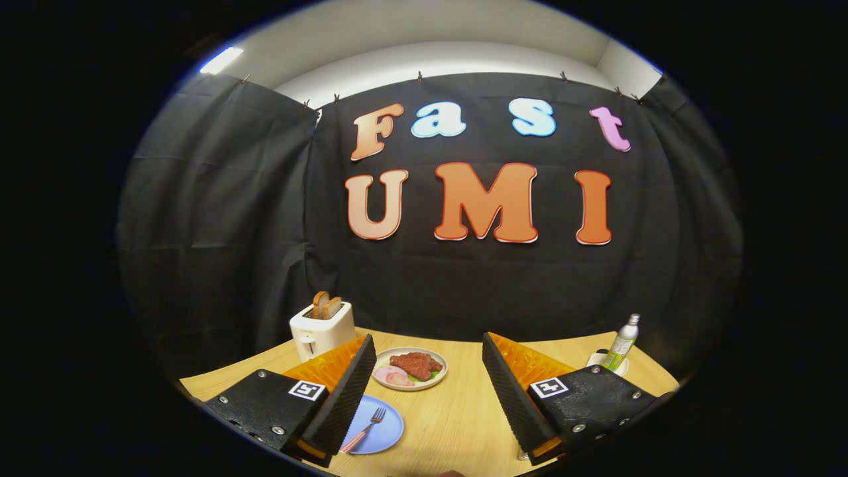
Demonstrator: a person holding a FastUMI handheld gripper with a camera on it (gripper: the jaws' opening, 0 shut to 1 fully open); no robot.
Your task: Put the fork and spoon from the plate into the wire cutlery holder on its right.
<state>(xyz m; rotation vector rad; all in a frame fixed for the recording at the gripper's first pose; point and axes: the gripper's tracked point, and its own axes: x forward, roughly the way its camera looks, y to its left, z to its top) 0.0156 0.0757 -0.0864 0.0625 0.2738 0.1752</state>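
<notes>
A blue plate (377, 427) lies on the wooden table (457, 411), partly hidden behind my left finger (348, 391). A fork (364, 429) with a pinkish handle rests on it, tines pointing away from me. My gripper (424, 404) hangs above the table, open wide, nothing between its fingers. The plate sits just inside the left finger, below the gripper. A small bit of metal shows by the base of the right finger (513, 397); what it is I cannot tell.
A beige plate of food (411, 368) with meat and greens lies beyond the fingers. A white toaster (321, 329) with toast stands at the back left. A bottle (623, 343) on a small dish stands at the back right.
</notes>
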